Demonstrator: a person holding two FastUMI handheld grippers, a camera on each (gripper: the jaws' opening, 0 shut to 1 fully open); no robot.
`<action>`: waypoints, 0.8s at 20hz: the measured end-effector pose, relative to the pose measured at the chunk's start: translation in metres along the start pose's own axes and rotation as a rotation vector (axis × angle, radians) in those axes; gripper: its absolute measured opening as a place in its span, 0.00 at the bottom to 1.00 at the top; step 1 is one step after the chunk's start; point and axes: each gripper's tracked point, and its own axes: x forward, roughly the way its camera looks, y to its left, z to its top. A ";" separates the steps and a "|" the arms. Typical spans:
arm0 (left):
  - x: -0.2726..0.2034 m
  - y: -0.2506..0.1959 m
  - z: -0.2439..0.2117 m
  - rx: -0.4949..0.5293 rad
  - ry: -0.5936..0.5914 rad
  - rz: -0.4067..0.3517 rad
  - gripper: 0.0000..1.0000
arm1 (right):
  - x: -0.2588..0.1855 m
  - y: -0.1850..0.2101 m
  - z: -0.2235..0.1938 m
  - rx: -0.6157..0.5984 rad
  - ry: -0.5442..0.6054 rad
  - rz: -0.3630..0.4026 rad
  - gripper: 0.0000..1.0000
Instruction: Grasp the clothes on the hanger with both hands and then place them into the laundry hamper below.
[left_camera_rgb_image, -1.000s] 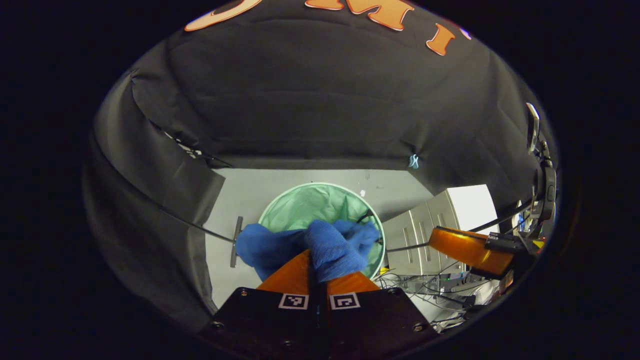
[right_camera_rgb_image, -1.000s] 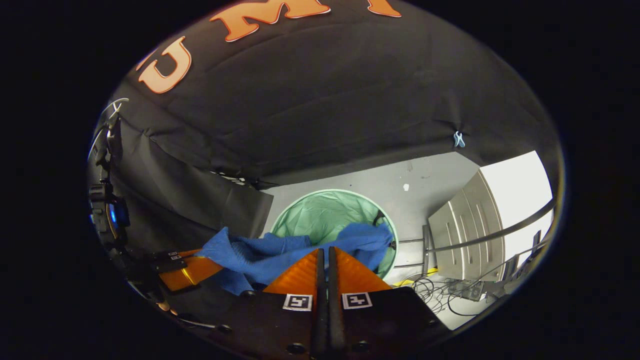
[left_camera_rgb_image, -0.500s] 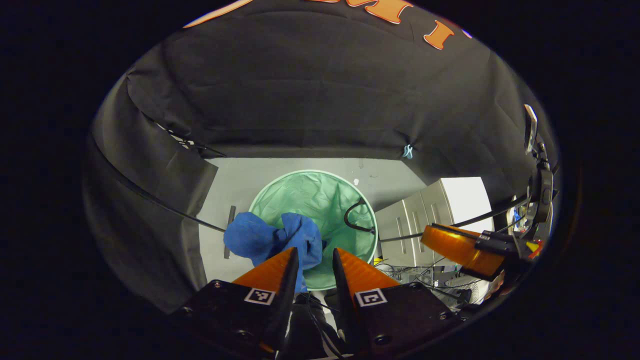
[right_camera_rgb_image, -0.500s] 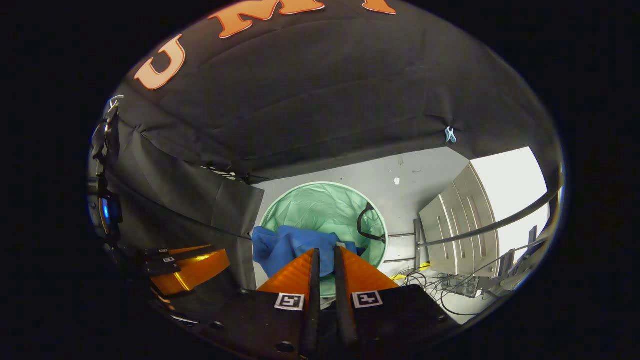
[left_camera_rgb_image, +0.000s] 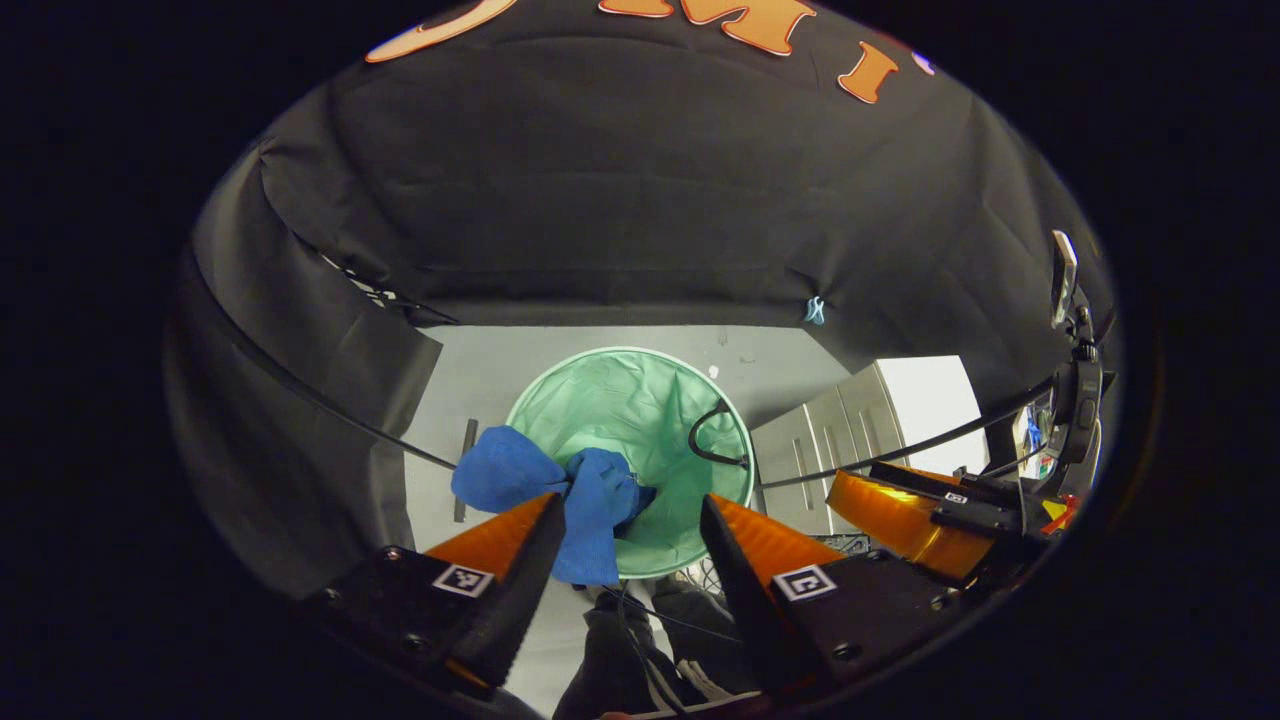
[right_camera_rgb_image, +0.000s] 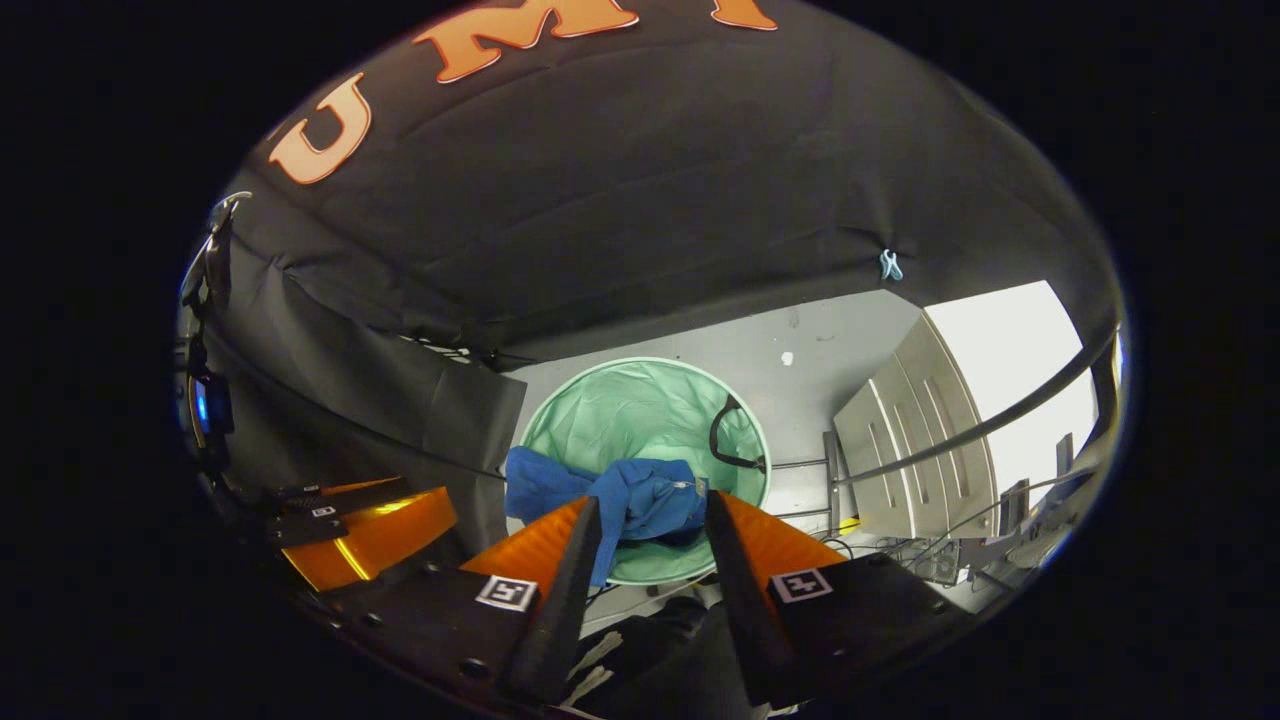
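The blue garment (left_camera_rgb_image: 545, 480) lies bunched over the near left rim of the round green mesh hamper (left_camera_rgb_image: 610, 400), partly inside and partly hanging outside. My left gripper (left_camera_rgb_image: 630, 505) is open above it, with nothing between its fingers. In the right gripper view the blue garment (right_camera_rgb_image: 620, 495) sits at the near edge of the hamper (right_camera_rgb_image: 620, 410), below my open right gripper (right_camera_rgb_image: 653, 502). The right gripper (left_camera_rgb_image: 900, 500) also appears off to the right in the left gripper view. The left gripper (right_camera_rgb_image: 370, 530) appears low on the left in the right gripper view.
A grey metal cabinet (left_camera_rgb_image: 830, 440) (right_camera_rgb_image: 920, 430) stands right of the hamper on the grey floor. A dark rail (left_camera_rgb_image: 330, 410) (right_camera_rgb_image: 980, 425) crosses above the floor. Cables lie near the cabinet (right_camera_rgb_image: 930, 570). A person's legs (left_camera_rgb_image: 640, 640) are below the grippers.
Both grippers were shut on the blue garment and have opened wide. The garment has dropped and gathered onto the hamper's near left rim.
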 end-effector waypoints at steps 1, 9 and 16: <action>-0.003 -0.001 0.001 0.001 -0.012 -0.002 0.93 | -0.005 -0.001 0.001 0.004 -0.009 0.003 0.72; -0.039 -0.016 0.012 -0.040 -0.102 0.011 0.96 | -0.038 -0.022 0.007 0.007 -0.060 0.007 0.99; -0.070 -0.044 0.003 -0.060 -0.146 0.047 0.96 | -0.083 -0.061 0.011 -0.014 -0.098 0.007 0.98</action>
